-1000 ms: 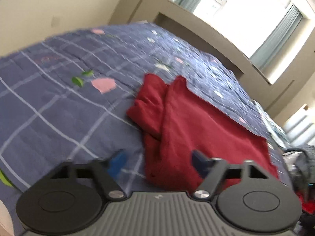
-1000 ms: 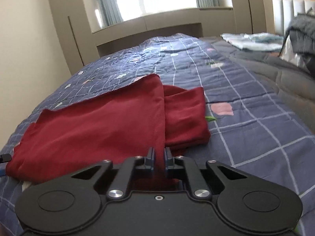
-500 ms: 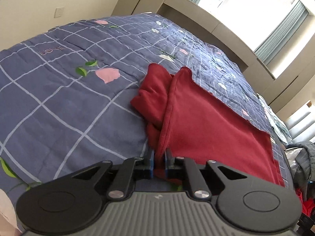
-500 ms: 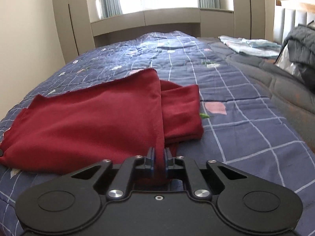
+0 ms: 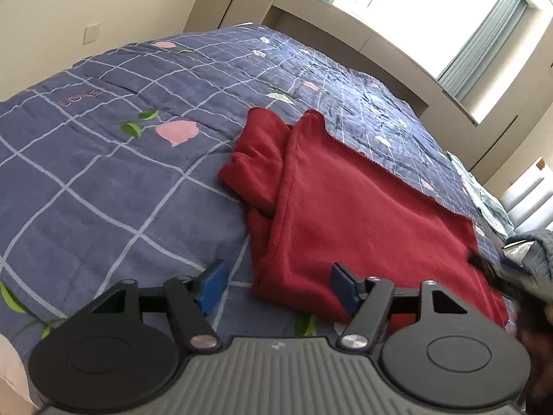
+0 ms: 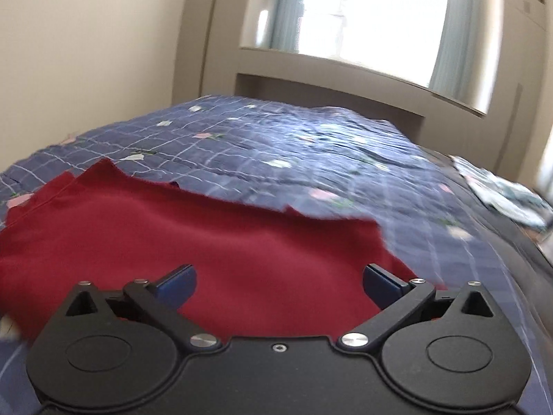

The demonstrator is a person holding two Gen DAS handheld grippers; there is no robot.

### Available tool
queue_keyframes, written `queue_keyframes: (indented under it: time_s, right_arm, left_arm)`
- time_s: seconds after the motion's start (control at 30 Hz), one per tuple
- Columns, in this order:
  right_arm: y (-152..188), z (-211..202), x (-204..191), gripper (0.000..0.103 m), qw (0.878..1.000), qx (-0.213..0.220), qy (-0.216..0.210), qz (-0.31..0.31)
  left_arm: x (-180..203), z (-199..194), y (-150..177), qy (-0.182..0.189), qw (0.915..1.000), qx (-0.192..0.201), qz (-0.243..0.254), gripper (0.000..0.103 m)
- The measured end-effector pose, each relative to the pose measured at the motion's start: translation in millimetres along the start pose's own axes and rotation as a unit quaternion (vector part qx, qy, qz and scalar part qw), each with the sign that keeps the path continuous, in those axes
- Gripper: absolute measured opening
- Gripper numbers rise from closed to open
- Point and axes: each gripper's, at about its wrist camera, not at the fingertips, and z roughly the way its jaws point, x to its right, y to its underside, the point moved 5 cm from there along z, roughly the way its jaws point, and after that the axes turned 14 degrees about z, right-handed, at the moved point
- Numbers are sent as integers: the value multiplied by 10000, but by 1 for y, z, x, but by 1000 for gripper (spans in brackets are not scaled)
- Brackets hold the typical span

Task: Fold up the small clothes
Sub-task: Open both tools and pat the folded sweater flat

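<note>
A dark red garment (image 5: 345, 214) lies partly folded on a blue checked bedspread (image 5: 103, 180), one sleeve (image 5: 255, 166) tucked under its left side. My left gripper (image 5: 276, 288) hovers over the garment's near left corner. Its jaws are opening, and its blue pads (image 5: 212, 285) stand apart with the cloth's edge lying loose between them. In the right wrist view the same red garment (image 6: 224, 242) spreads out below my right gripper (image 6: 280, 285). Its jaws are opening wide and its pads (image 6: 179, 283) press on nothing.
The bedspread (image 6: 328, 159) runs back to a beige window bench (image 6: 328, 83) under a bright window. Light folded cloth (image 6: 504, 197) lies at the bed's far right. A grey padded item (image 5: 532, 252) and a dark shape sit at the right edge of the left wrist view.
Both grippers were shut on the red garment's near edge half a second ago and have let go. The right gripper has swept sideways along the garment; the left has stayed in place.
</note>
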Motion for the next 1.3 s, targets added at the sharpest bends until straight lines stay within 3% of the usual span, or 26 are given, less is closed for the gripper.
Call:
queue_keyframes:
  time_s: [0.17, 0.33, 0.57, 0.7, 0.8, 0.87, 0.97, 1.1, 1.23, 1.3]
  right_arm:
    - [-23, 72, -26, 102, 9993, -286, 18, -249]
    - [-12, 114, -34, 102, 9953, -795, 217, -507]
    - [-10, 57, -35, 102, 9976, -258, 25, -642]
    - [18, 4, -45, 102, 9958, -75, -135, -902]
    - [44, -30, -53, 102, 9947, 85, -15, -1022]
    - [60, -42, -55, 102, 9940, 98, 56, -1090]
    - [74, -55, -52, 102, 9958, 193, 169, -879]
    - [82, -54, -42, 102, 9990, 135, 71, -409]
    - [81, -49, -34, 102, 9998, -95, -130, -138]
    - [82, -49, -32, 102, 9997, -141, -213, -21]
  left_arm:
    - [0, 2, 0, 78, 10000, -10, 26, 79]
    - [-1, 5, -1, 103, 9999, -21, 9, 83]
    - [0, 6, -1, 90, 10000, -9, -13, 84]
    - [1, 6, 0, 60, 10000, 10, -4, 85]
    - [4, 7, 0, 126, 9999, 45, 66, 94]
    - [7, 7, 2, 167, 9998, 64, 62, 102]
    - [10, 4, 6, 68, 9999, 93, -21, 102]
    - [7, -3, 12, 175, 9977, 274, -602, 103]
    - [5, -5, 13, 819, 9875, 582, -1215, 102]
    - [3, 0, 13, 823, 9848, 572, -1420, 102]
